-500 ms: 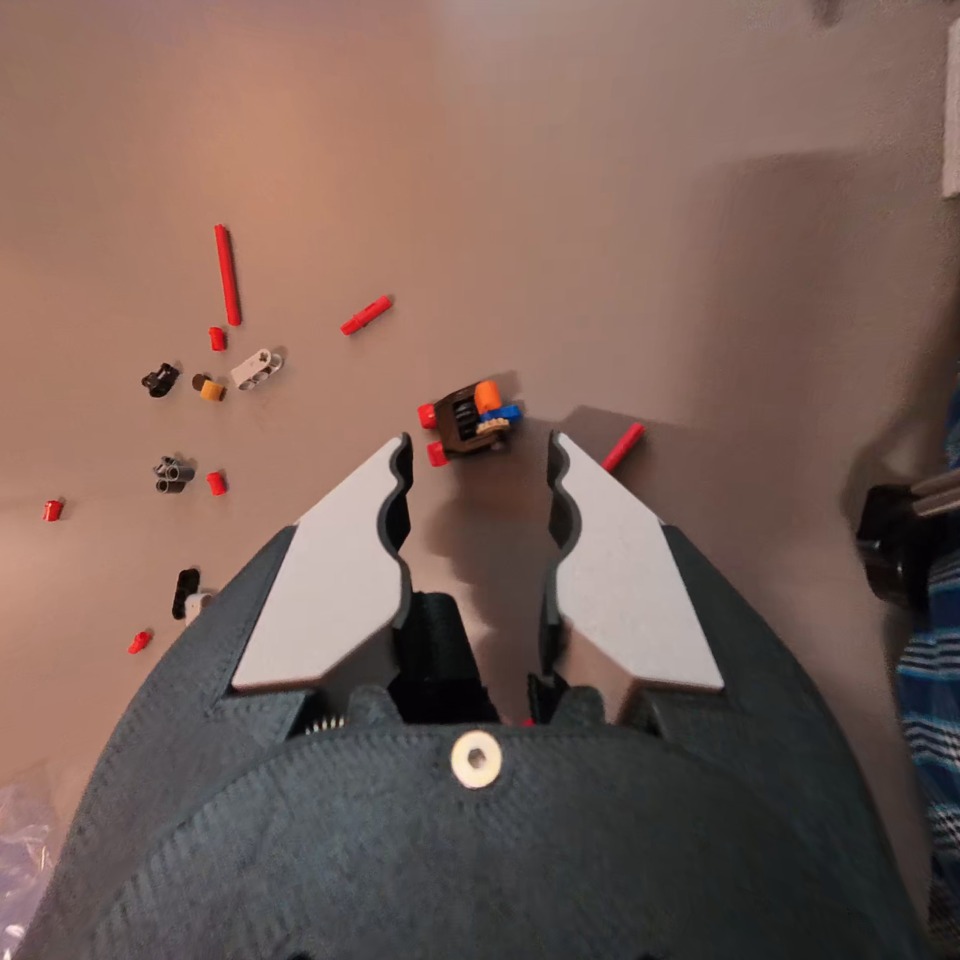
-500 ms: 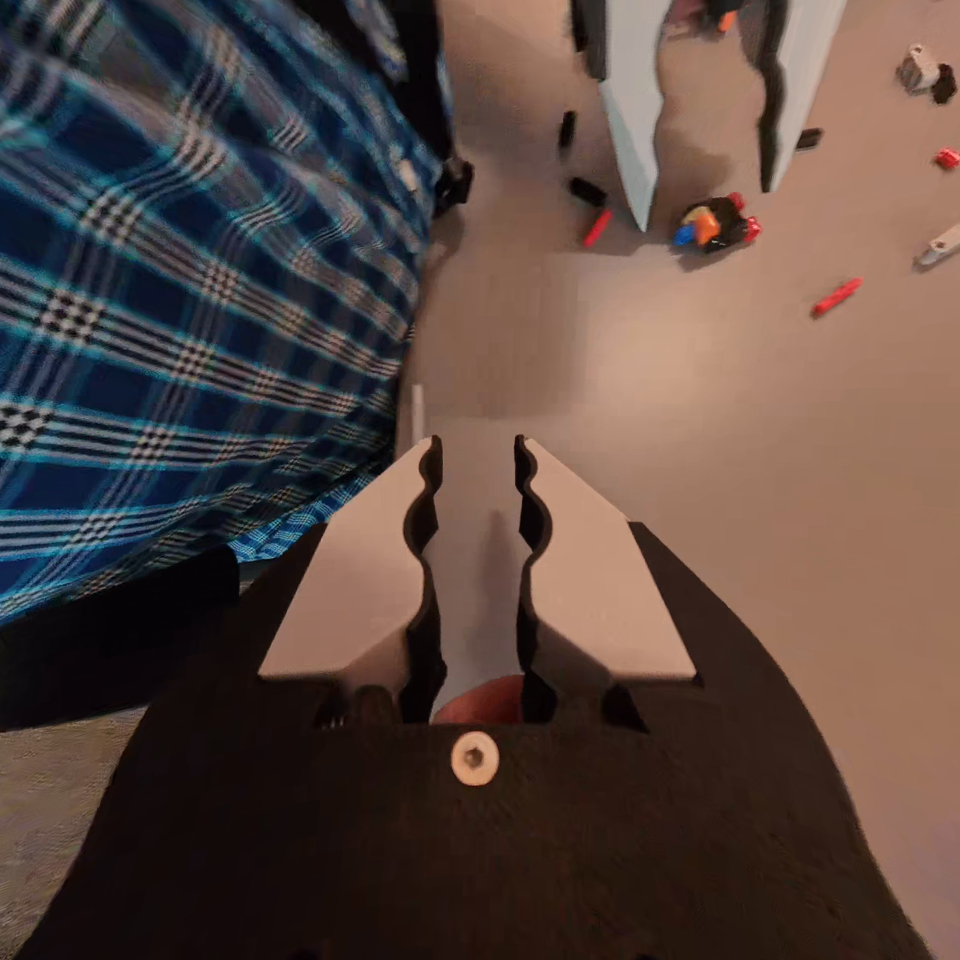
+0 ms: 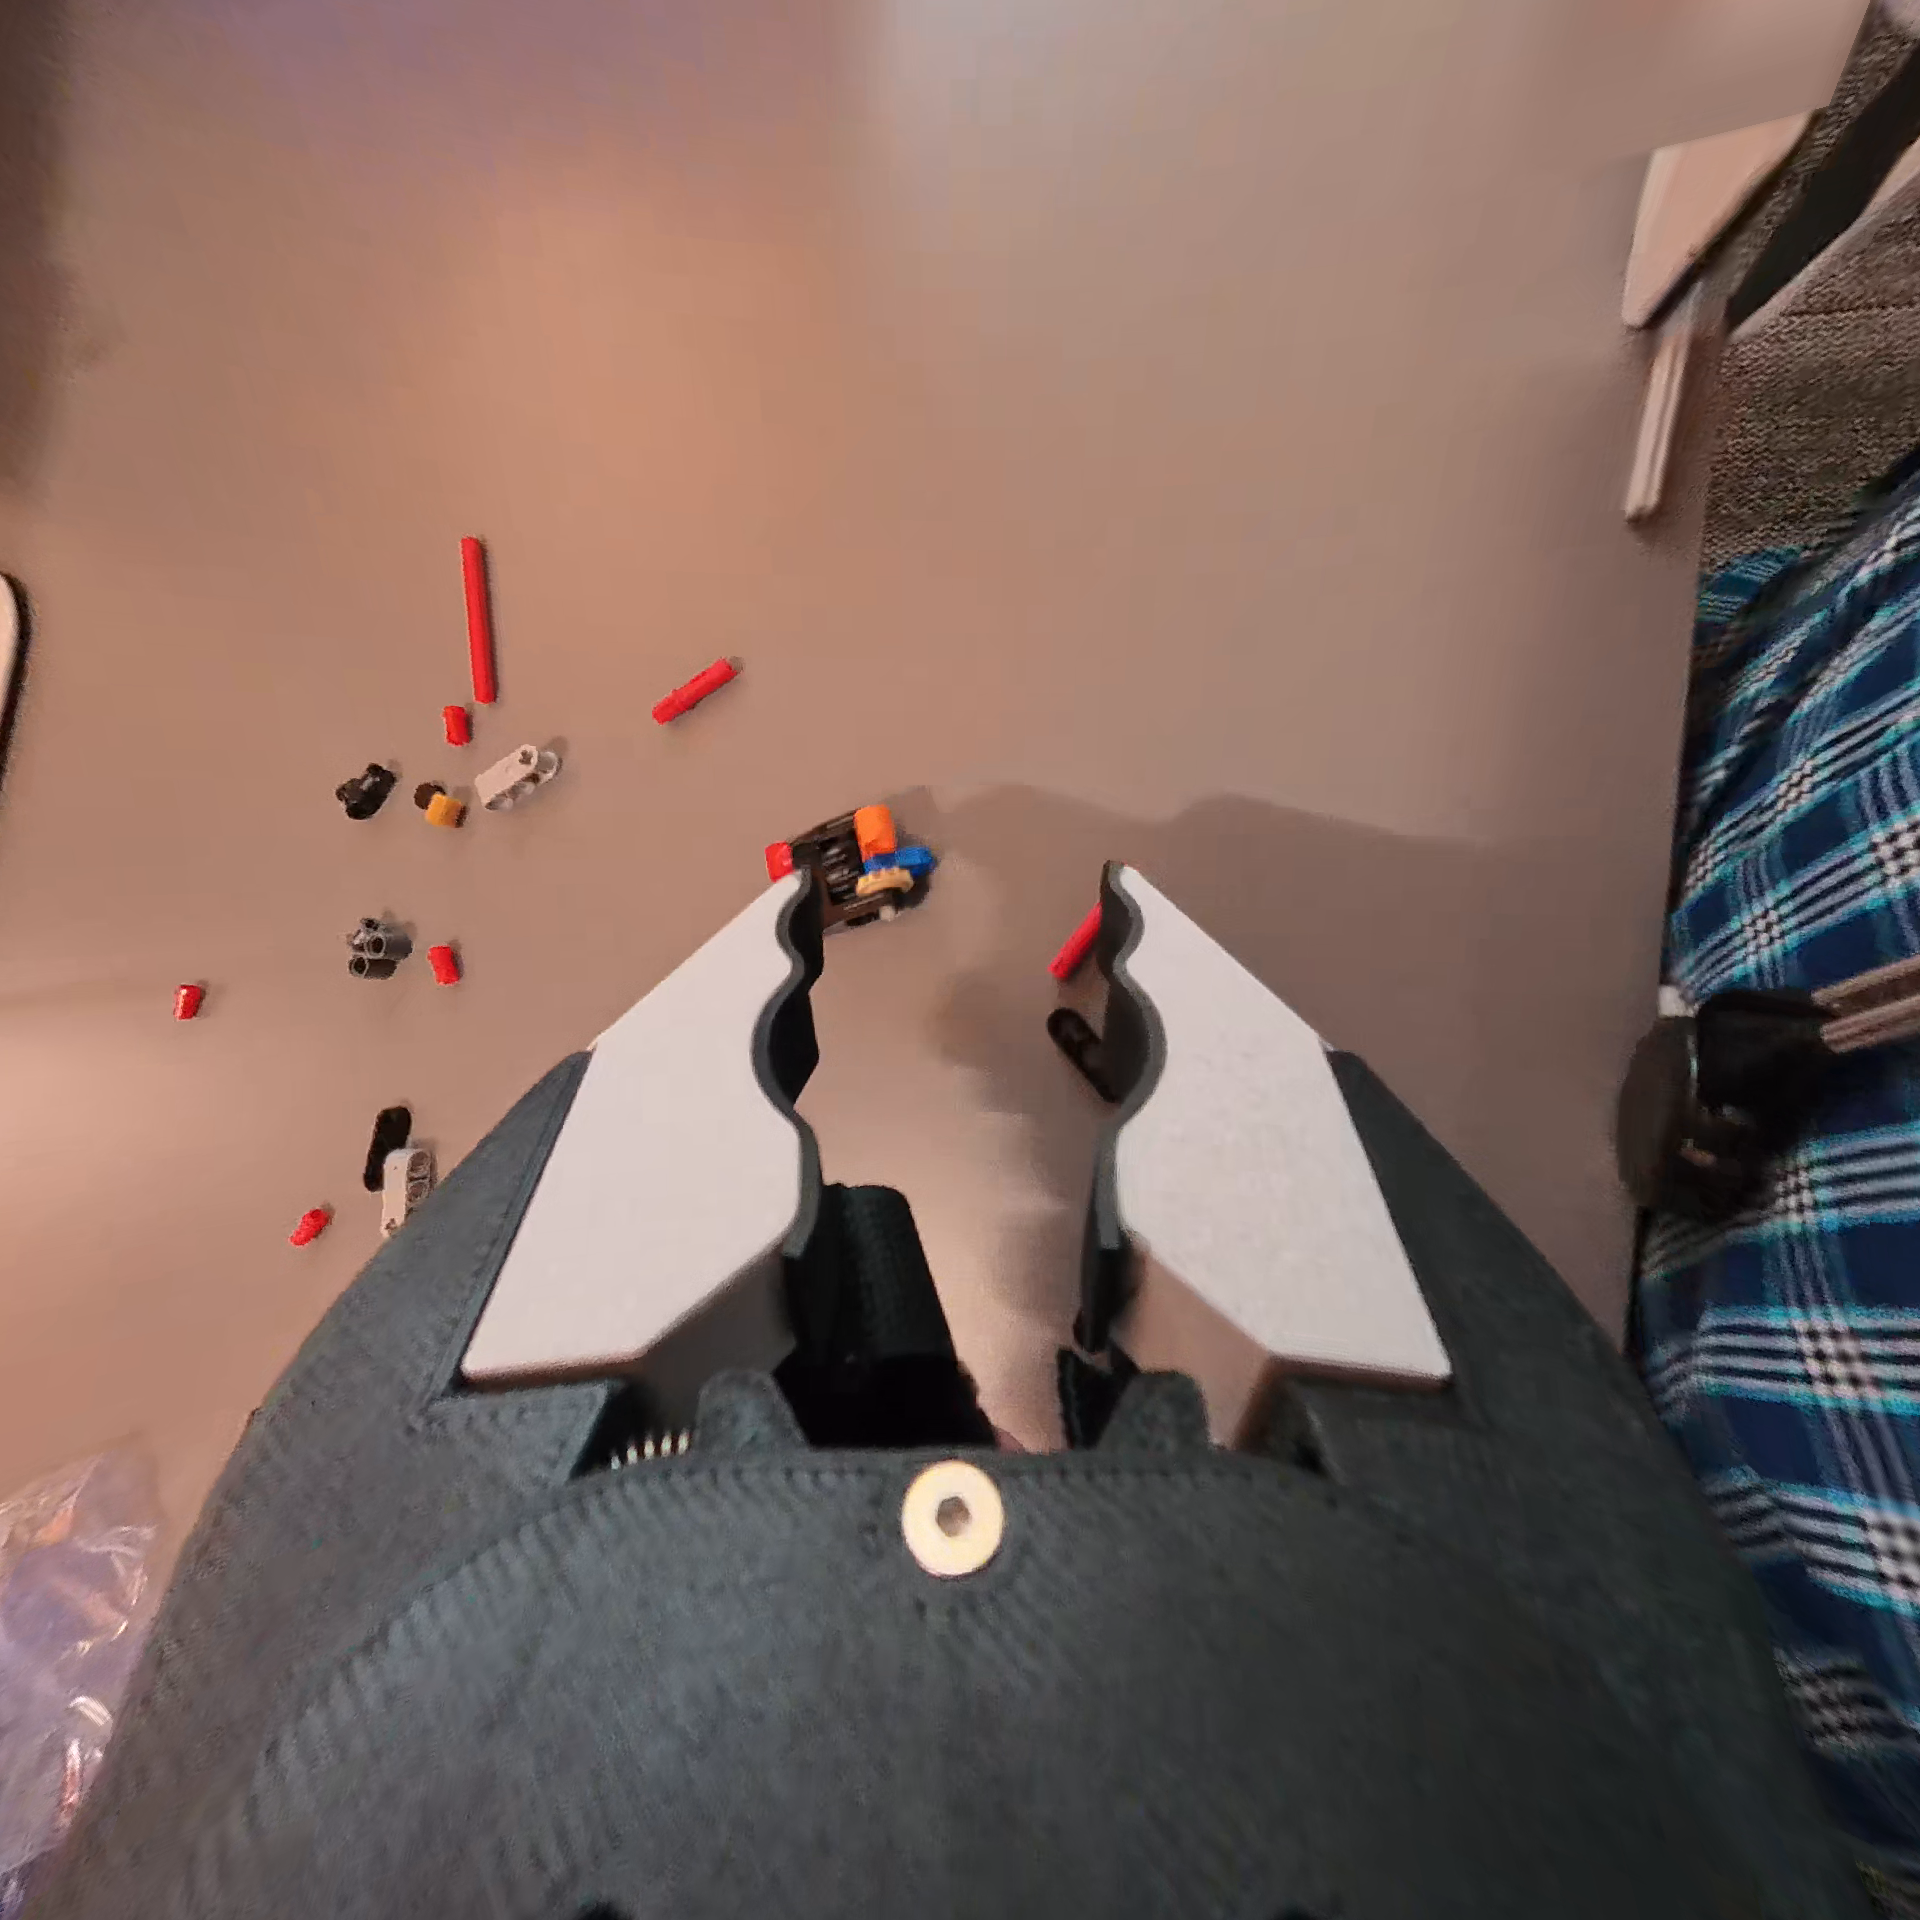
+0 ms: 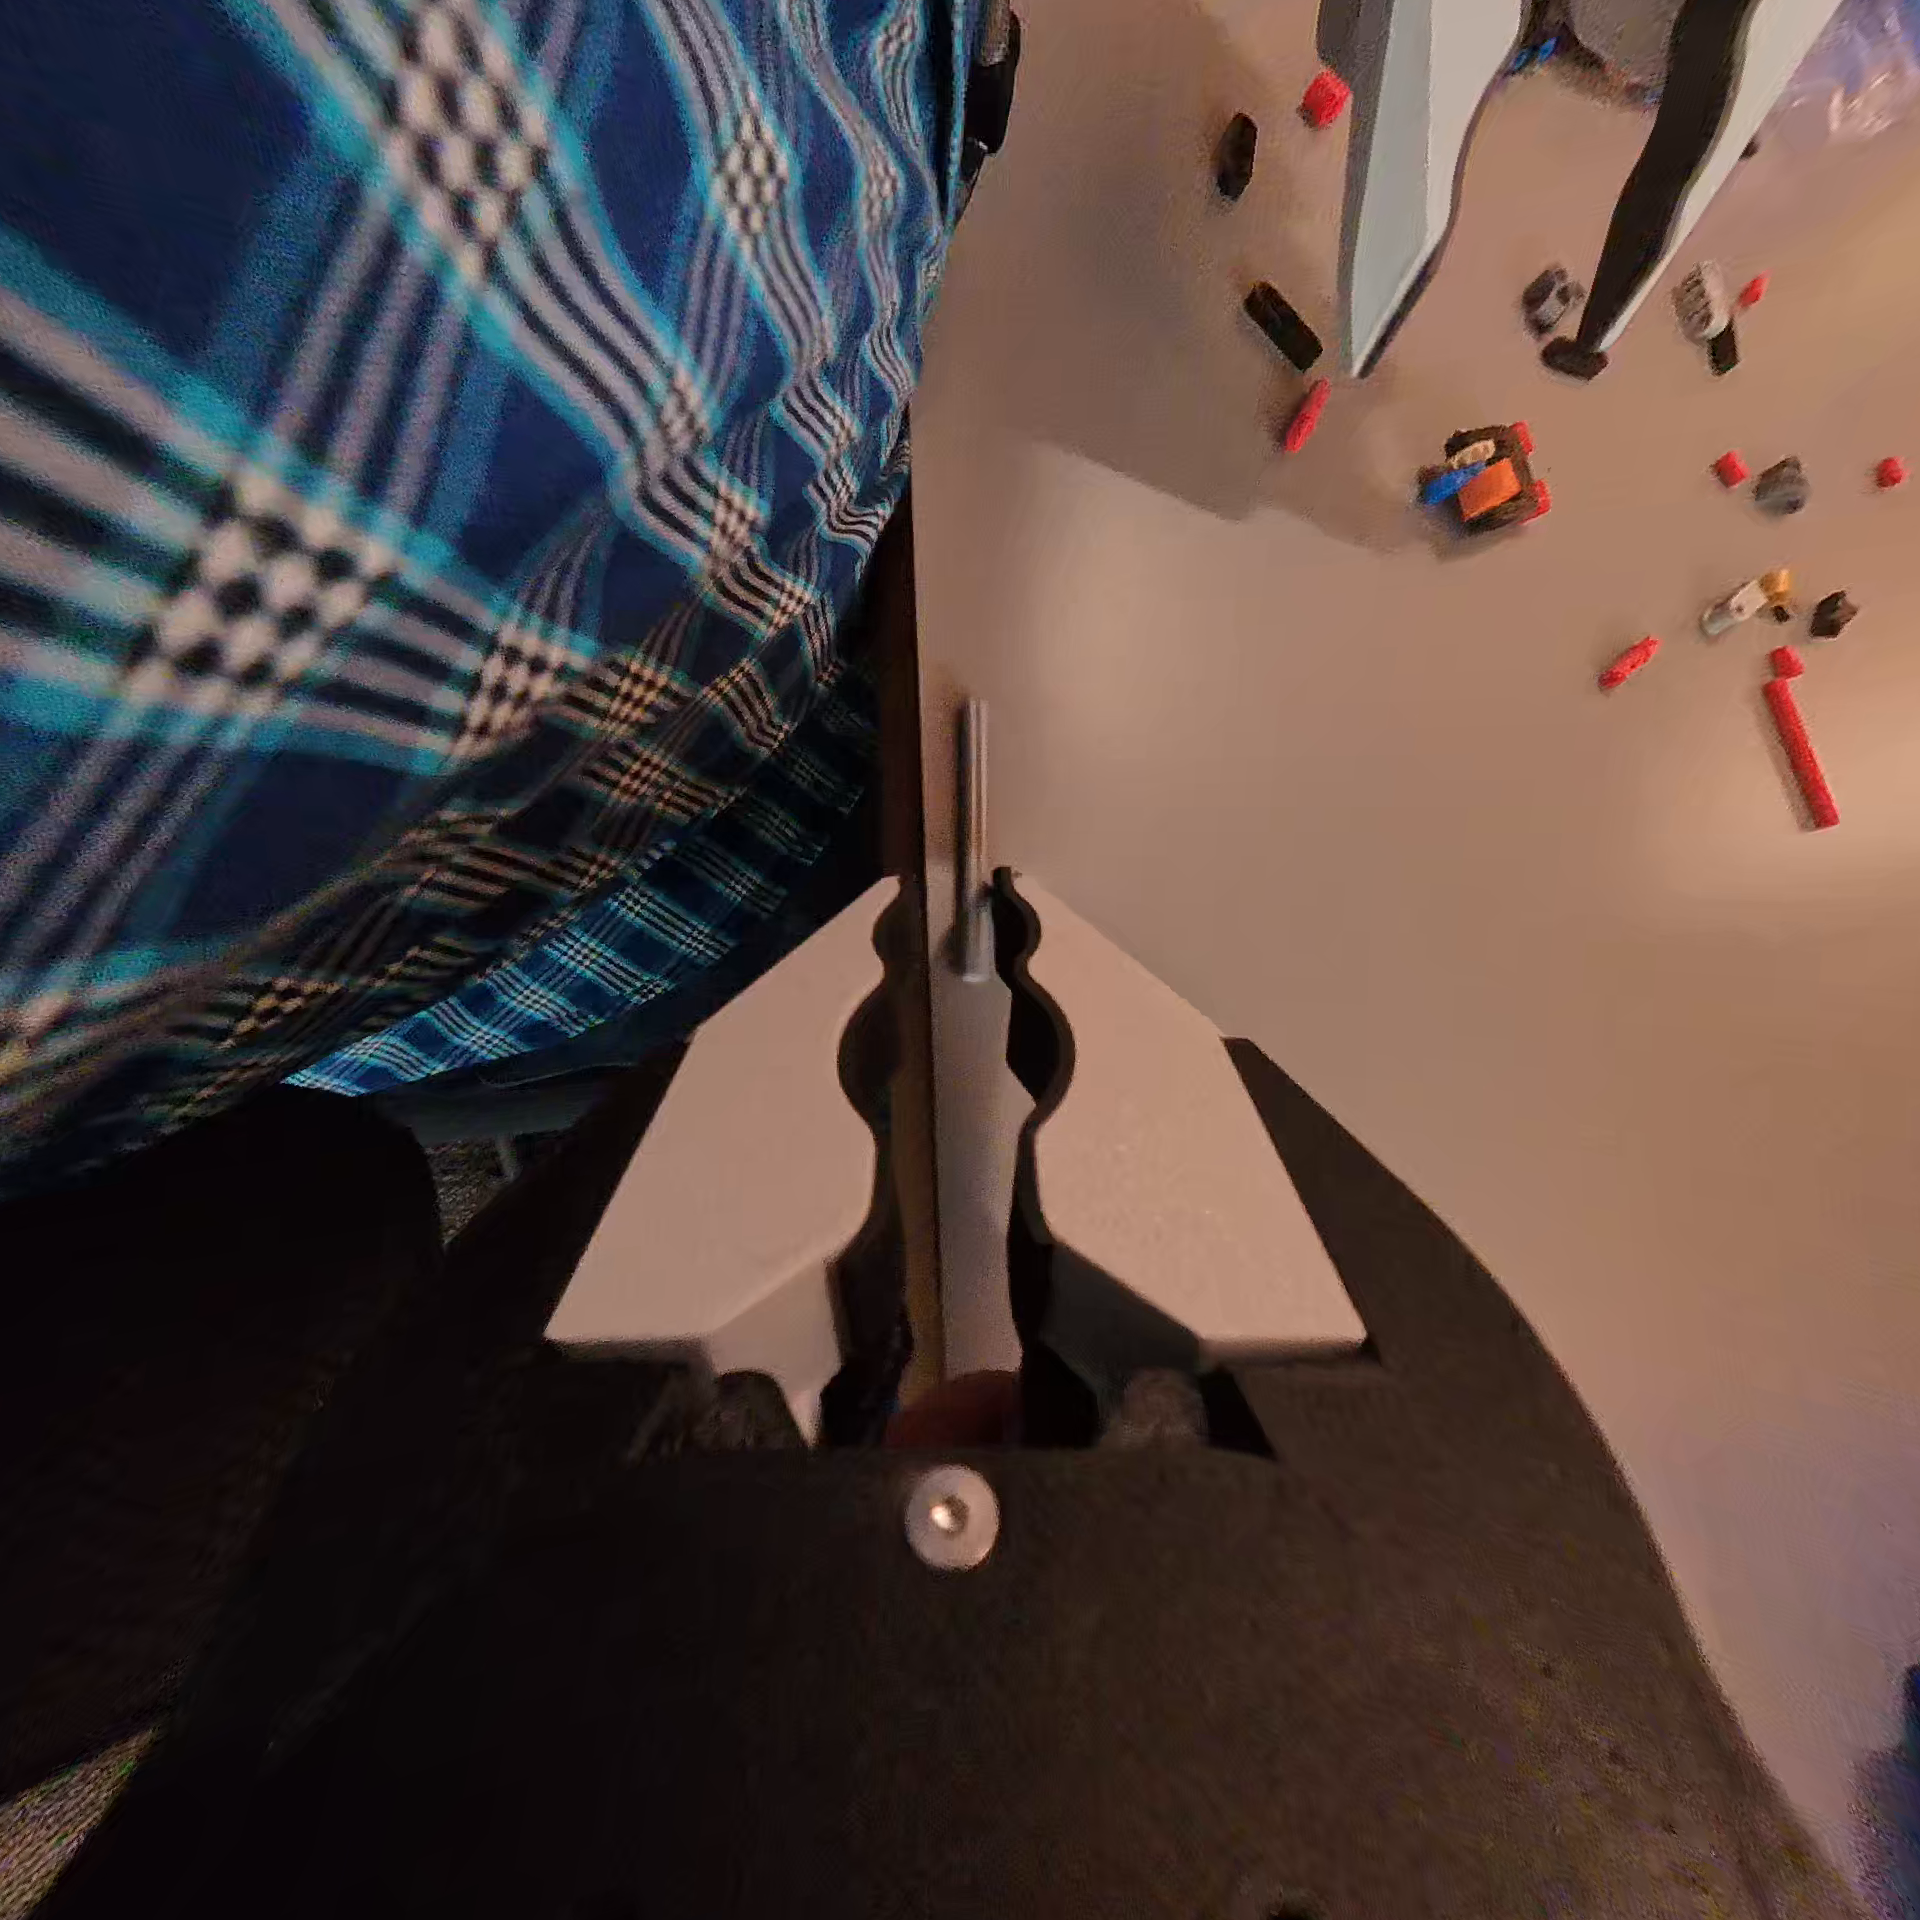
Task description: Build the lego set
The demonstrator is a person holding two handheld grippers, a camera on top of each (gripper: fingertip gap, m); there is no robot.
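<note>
— Beside the small assembly: left gripper spread wide, clamping nothing, one fingertip touching it. Loose red pins scattered around.
— And right gripper?
— Well apart from that assembly, at the table edge, fingers narrowly parted, empty.

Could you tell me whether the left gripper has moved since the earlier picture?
Yes: the left gripper has moved forward; its fingertip now overlaps the small model.

Beige table scattered with red pins, black connectors and light grey bits. Little black build topped with orange, blue, tan. Blue-and-teal plaid shirt on the right edge.
</note>
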